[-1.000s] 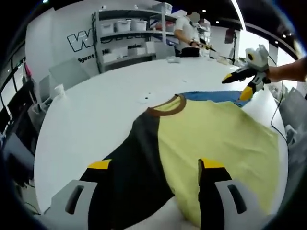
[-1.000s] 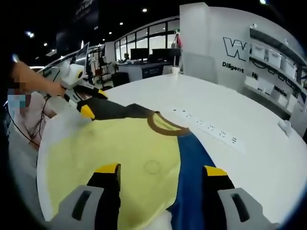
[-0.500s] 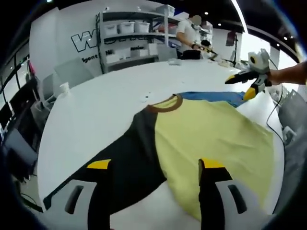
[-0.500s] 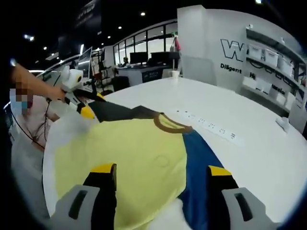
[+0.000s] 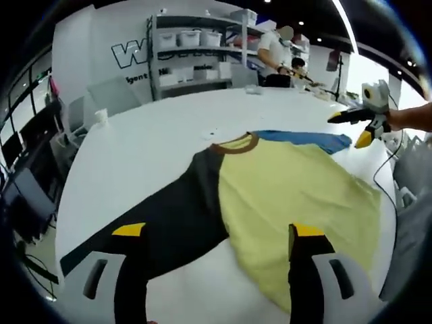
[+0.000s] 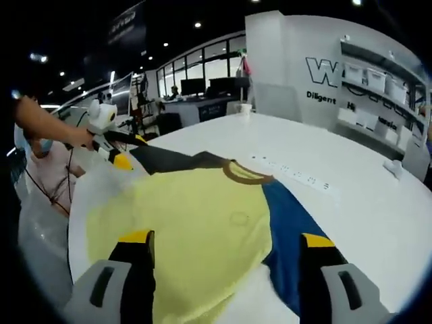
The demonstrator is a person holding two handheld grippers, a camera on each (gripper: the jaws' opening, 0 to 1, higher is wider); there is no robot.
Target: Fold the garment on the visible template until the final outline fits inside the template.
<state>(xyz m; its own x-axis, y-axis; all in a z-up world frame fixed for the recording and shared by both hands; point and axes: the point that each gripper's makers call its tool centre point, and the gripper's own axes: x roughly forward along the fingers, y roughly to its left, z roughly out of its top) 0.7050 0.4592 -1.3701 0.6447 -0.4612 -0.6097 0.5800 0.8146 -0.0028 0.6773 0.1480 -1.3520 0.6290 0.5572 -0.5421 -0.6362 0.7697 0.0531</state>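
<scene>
T-shirt [image 5: 270, 189], yellow-bodied with a brown collar, one black sleeve and one blue sleeve, lies flat on the white table [image 5: 135, 148]. From my left gripper [image 5: 214, 233] view the black sleeve stretches toward me between wide-spread jaws that hold nothing; the right gripper [image 5: 358, 125] hangs past the blue sleeve. My right gripper [image 6: 226, 239] view adds a white power strip [image 6: 293, 177] beyond the collar, and the left gripper [image 6: 118, 150] near the black sleeve, jaws likewise wide.

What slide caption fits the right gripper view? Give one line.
Open right tool poised above a yellow, blue and black shirt spread flat on a white table.
</scene>
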